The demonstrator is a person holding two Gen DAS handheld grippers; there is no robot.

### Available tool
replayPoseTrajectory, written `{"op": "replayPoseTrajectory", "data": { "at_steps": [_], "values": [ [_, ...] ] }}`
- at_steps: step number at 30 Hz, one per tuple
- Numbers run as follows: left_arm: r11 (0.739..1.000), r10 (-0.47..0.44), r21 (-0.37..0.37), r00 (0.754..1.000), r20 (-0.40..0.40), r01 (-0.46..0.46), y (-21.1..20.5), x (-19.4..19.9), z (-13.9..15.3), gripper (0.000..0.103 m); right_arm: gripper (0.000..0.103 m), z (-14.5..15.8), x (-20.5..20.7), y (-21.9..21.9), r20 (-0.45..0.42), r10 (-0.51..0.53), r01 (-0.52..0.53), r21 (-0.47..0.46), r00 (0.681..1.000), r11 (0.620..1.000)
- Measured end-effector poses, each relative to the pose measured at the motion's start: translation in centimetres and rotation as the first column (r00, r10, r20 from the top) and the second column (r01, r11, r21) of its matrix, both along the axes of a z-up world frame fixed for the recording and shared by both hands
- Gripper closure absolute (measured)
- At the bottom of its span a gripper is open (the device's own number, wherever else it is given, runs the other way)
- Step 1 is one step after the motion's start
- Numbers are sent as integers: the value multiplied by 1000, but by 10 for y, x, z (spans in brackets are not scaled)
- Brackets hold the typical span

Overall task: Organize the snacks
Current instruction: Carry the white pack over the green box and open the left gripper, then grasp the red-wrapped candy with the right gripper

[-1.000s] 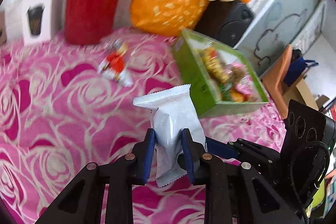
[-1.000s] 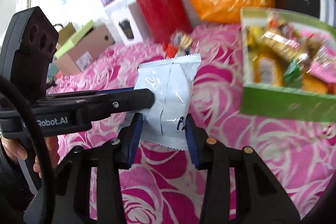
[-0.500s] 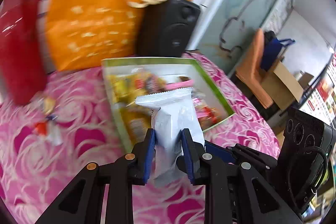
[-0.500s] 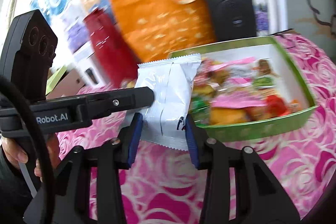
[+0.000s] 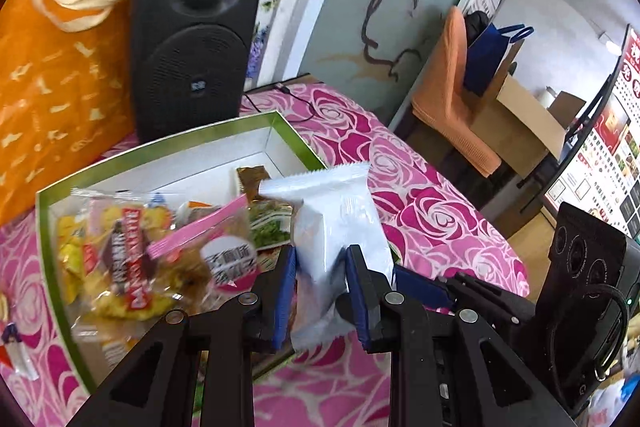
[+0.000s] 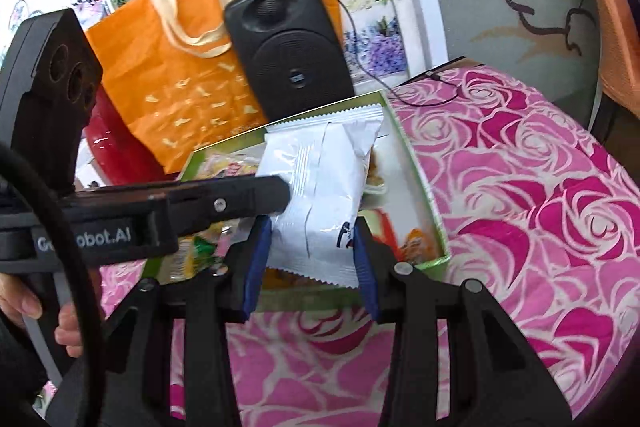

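Note:
A white sealed snack packet (image 5: 340, 215) hangs upright over the near right part of a green-rimmed box (image 5: 160, 143) that holds several wrapped snacks. My left gripper (image 5: 320, 267) is shut on the packet's lower half, blue pads pressed into its sides. In the right wrist view the same packet (image 6: 320, 179) sits between the pads of my right gripper (image 6: 310, 231), which is shut on its bottom edge. The left gripper's black finger (image 6: 224, 203) meets the packet from the left. The box (image 6: 424, 195) lies just behind and below the packet.
A black speaker (image 5: 192, 39) and an orange tote bag (image 5: 52, 59) stand right behind the box. A red jug (image 6: 108, 143) is at the left. One loose candy (image 5: 12, 347) lies on the pink rose tablecloth (image 6: 540, 207). The table's edge and an orange chair (image 5: 448, 91) are to the right.
Both grippers have carried the white packet rightward, from above the bare tablecloth to over the green box. The red jug has slid out of the left wrist view.

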State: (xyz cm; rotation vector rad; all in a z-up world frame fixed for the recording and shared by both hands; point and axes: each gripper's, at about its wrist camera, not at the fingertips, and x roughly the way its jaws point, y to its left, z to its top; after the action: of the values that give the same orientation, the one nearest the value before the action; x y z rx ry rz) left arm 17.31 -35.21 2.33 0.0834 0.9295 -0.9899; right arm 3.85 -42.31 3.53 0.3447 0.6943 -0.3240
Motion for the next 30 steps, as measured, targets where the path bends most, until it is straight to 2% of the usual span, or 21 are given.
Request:
{"op": "replayPoseTrajectory", "data": {
  "at_steps": [4, 5, 6, 8, 11, 16, 18, 19, 20, 26, 30],
  "values": [
    [999, 31, 39, 999, 12, -32, -6, 8, -9, 74, 59, -17, 9, -12, -91, -35, 29, -74, 995, 997],
    [998, 43, 48, 999, 16, -44, -3, 8, -10, 62, 57, -18, 6, -11, -86, -36, 29, -79, 996, 996],
    [997, 56, 51, 998, 24, -58, 1, 7, -9, 42, 54, -18, 2, -10, -68, -37, 32, -81, 997, 996],
    [996, 88, 30, 994, 67, -90, 10, 4, -4, 28, 33, -17, -3, -8, -48, -55, 51, -92, 997, 994],
    [993, 111, 30, 989, 94, -115, 16, 5, 3, 18, 32, -13, -7, -3, -36, -70, 65, -123, 997, 990],
    [990, 134, 34, 985, 106, -138, 29, 0, 9, 16, 32, -7, -7, 6, -39, -77, 72, -124, 996, 990],
    [988, 144, 30, 984, 108, -148, 38, -3, 12, 16, 27, -3, -7, 16, -32, -59, 55, -129, 998, 990],
    [988, 149, 30, 983, 108, -153, 43, -5, 13, 16, 18, 0, -6, 23, -33, -46, 41, -139, 998, 989],
    [987, 152, 30, 982, 109, -156, 46, -7, 14, 16, 11, 1, -5, 28, -35, -31, 26, -145, 999, 989],
    [979, 188, 43, 967, 170, -198, 90, -25, 29, 16, 1, 9, 6, 72, -53, 93, -99, -135, 994, 986],
    [961, 261, 33, 945, 198, -273, 139, -26, 39, 16, 1, 9, 20, 113, -66, 202, -209, -130, 977, 969]
  ]
}}
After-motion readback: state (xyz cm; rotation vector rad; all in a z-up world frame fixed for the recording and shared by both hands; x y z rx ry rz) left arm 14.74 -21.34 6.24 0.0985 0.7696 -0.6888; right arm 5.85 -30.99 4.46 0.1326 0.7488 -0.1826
